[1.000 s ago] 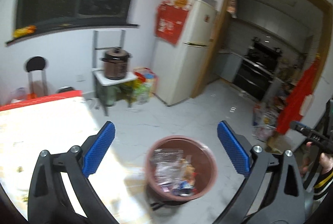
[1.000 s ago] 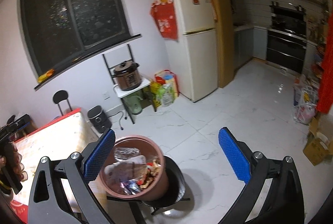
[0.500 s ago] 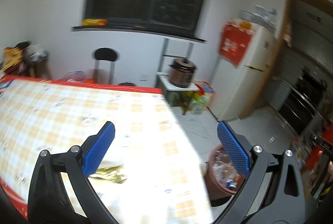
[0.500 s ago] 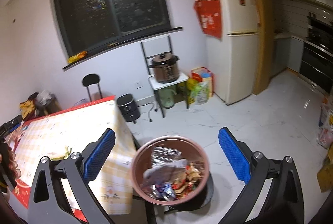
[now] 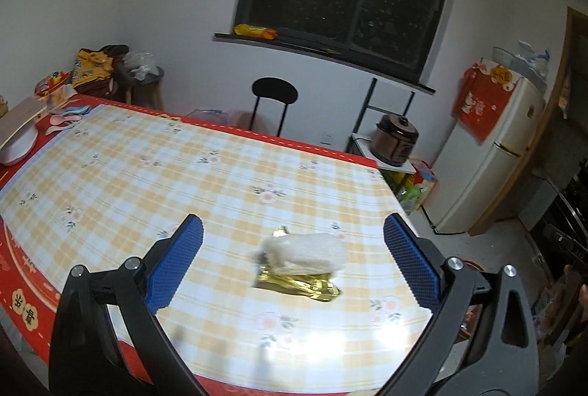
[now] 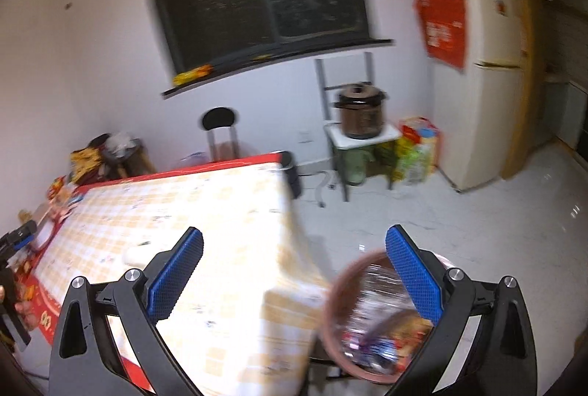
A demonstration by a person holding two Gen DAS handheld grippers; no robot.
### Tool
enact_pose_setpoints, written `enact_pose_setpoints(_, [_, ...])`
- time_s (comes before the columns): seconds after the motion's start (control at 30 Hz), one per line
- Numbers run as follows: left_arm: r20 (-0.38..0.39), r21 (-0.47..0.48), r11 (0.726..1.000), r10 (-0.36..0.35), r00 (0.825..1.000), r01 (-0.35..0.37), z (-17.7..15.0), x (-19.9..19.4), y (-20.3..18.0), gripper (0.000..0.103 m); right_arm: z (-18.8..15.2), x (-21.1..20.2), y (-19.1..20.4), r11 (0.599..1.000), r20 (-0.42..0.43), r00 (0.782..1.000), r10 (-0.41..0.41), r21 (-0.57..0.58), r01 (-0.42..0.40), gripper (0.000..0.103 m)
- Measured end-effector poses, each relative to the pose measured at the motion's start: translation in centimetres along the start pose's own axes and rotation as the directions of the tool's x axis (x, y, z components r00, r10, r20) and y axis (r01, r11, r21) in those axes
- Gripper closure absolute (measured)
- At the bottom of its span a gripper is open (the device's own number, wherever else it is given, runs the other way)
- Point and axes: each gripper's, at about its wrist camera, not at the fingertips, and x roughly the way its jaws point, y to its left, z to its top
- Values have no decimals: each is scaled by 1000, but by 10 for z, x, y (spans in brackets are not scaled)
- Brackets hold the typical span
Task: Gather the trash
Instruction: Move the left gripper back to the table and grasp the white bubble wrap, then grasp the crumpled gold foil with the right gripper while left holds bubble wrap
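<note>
A crumpled white tissue (image 5: pixel 307 250) lies on a gold foil wrapper (image 5: pixel 299 284) on the checked tablecloth (image 5: pixel 165 175), near the table's right end. My left gripper (image 5: pixel 292 265) is open and empty, hovering above the table with the tissue between its blue pads. My right gripper (image 6: pixel 294 271) is open and empty, over the table's near corner. The brown trash bin (image 6: pixel 371 322), holding wrappers and plastic, stands on the floor at lower right in the right wrist view. The tissue shows faintly in the right wrist view (image 6: pixel 134 254).
White dishes and pink items (image 5: pixel 22 135) sit at the table's far left. A black chair (image 5: pixel 273 102) stands behind the table. A rice cooker (image 5: pixel 397 144) on a small stand and a fridge (image 5: pixel 496 153) are to the right. White tiled floor (image 6: pixel 477 212) lies beyond the bin.
Both grippers have swung left from the bin toward the table. The left view now faces the tissue and wrapper; the bin has slid to the right view's lower right edge.
</note>
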Motion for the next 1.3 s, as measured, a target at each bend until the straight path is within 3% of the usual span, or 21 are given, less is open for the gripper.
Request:
enact_pose_setpoints(0.2, [-39, 16, 999, -32, 999, 32, 0, 17, 38, 6, -7, 40, 74, 999, -89, 996, 29, -42, -33, 5])
enact_pose_setpoints(0.3, [-88, 68, 994, -82, 993, 88, -3, 38, 43, 6, -7, 54, 106, 999, -118, 993, 27, -31, -31, 5])
enact_pose_setpoints(0.43, [-153, 192, 962, -166, 974, 194, -9, 74, 31, 6, -9, 59, 134, 999, -130, 991, -3, -34, -2, 5])
enact_pose_setpoints(0.57, [-241, 284, 902, -261, 935, 326, -18, 118, 14, 6, -18, 63, 147, 998, -154, 986, -69, -21, 67, 5])
enact_pose_setpoints(0.7, [-352, 378, 816, -310, 883, 437, -34, 168, -6, 7, -35, 62, 145, 988, -189, 972, -143, 23, 150, 5])
enact_pose_setpoints(0.87, [-465, 473, 719, -286, 838, 509, -59, 221, -24, 15, -62, 58, 138, 969, -229, 951, -206, 85, 231, 5])
enact_pose_setpoints(0.93, [-484, 500, 701, -262, 835, 509, -65, 234, -28, 28, -72, 57, 137, 962, -246, 943, -224, 101, 255, 5])
enact_pose_setpoints(0.97, [-482, 517, 696, -244, 841, 498, -67, 240, -29, 34, -77, 56, 137, 958, -256, 939, -231, 111, 265, 5])
enact_pose_setpoints(1.0, [-481, 531, 694, -227, 847, 487, -68, 245, -29, 46, -82, 57, 137, 954, -266, 935, -236, 118, 275, 5])
enact_pose_setpoints(1.13, [-486, 463, 705, -305, 819, 537, -51, 240, -17, 71, -92, 63, 143, 951, -294, 925, -242, 116, 286, 5])
enact_pose_setpoints(1.2, [-455, 432, 724, -339, 823, 537, -37, 230, -4, 74, -91, 71, 148, 955, -306, 921, -240, 94, 280, 5])
enact_pose_setpoints(1.3, [-396, 354, 779, -377, 837, 518, -12, 213, 25, 75, -87, 87, 162, 967, -313, 923, -223, 52, 251, 5])
